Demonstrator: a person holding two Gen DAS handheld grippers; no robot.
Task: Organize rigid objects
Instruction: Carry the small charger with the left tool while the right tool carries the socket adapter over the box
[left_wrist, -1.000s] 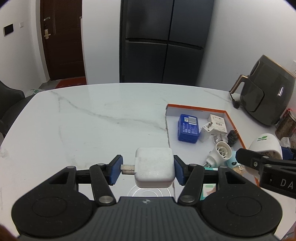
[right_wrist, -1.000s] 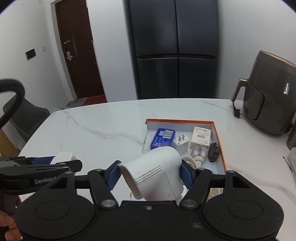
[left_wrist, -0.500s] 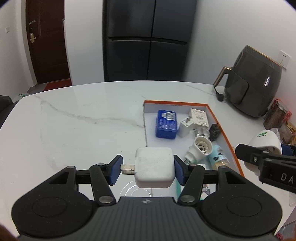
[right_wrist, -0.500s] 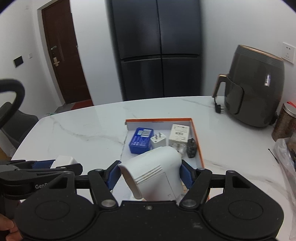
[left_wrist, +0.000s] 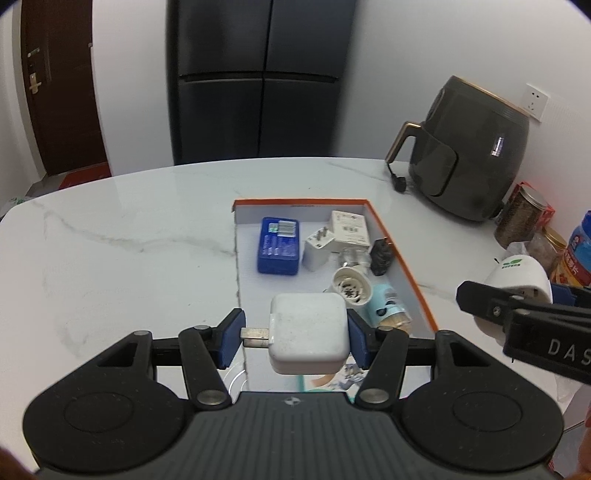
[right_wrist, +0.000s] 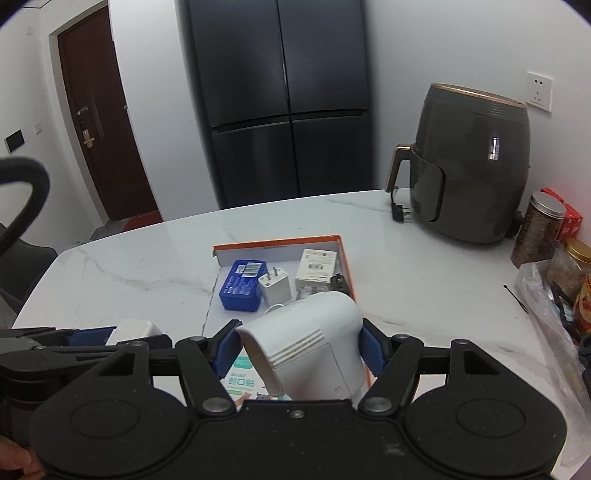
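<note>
Marble worktop (left_wrist: 110, 236) slid left in both views: I brought both hands over orange-rimmed box (left_wrist: 402, 266). Left gripper (left_wrist: 293, 338) fingers clamp white charger (left_wrist: 308, 338); right gripper (right_wrist: 299, 349) fingers grasp white plug-in device (right_wrist: 306, 350). Drop-off close, I think.

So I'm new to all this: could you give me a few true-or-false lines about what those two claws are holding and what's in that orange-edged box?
1. The left claw grips a white square charger. True.
2. The right claw is empty. False: it is shut on a white rounded device.
3. A blue case lies inside the box. True.
4. The air fryer stands inside the box. False: it stands on the table, beyond the box near the wall.
5. The box is empty apart from the blue case. False: it also holds a white plug, a white carton and other small items.
</note>
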